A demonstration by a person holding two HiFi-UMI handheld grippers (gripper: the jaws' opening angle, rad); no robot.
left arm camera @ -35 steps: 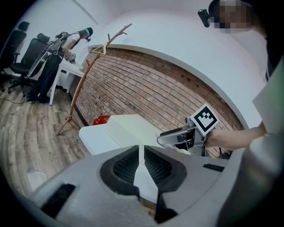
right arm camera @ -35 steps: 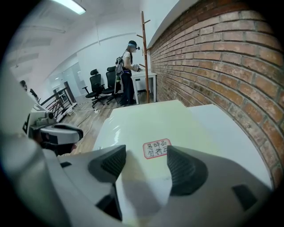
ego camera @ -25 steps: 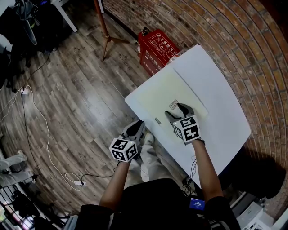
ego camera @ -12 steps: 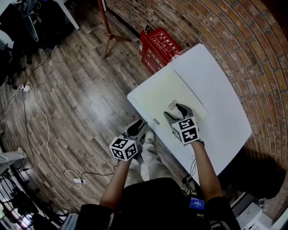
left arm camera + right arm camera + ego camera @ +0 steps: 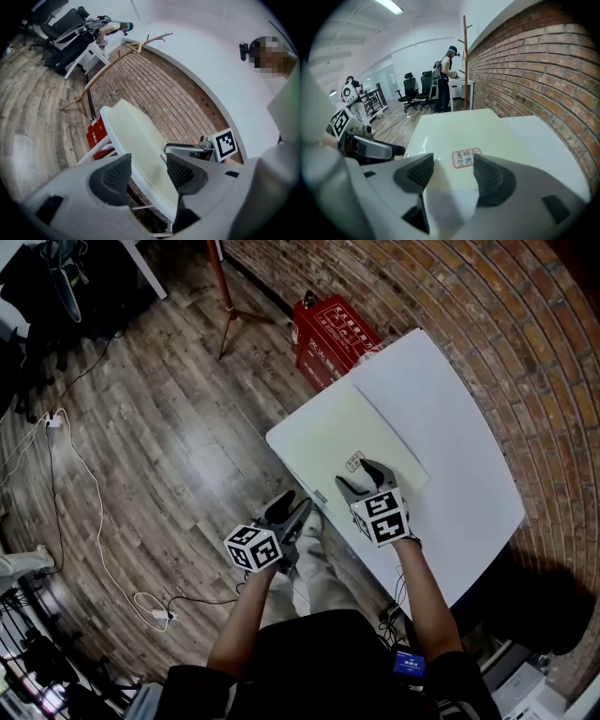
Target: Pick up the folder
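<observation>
A pale cream folder (image 5: 347,432) lies flat on the left part of the white table (image 5: 450,427), with a small red-framed label (image 5: 354,462) near its near end. My right gripper (image 5: 359,474) hovers open just over that end, the label (image 5: 466,158) showing between its jaws above the folder (image 5: 459,133). My left gripper (image 5: 292,506) is off the table's near left edge, over the floor. Its jaws have just been opening and stand open on nothing. In the left gripper view (image 5: 147,171) the folder (image 5: 140,140) and table rim (image 5: 108,126) lie ahead.
A red box (image 5: 328,334) stands on the floor against the brick wall beyond the table. A wooden stand (image 5: 223,296) rises near it. Cables (image 5: 66,456) trail over the wooden floor at the left. A person (image 5: 445,79) stands by a desk far off.
The left gripper's jaws have gone from shut to open and the gripper has rolled a little. The right gripper has edged slightly along the folder's near end.
</observation>
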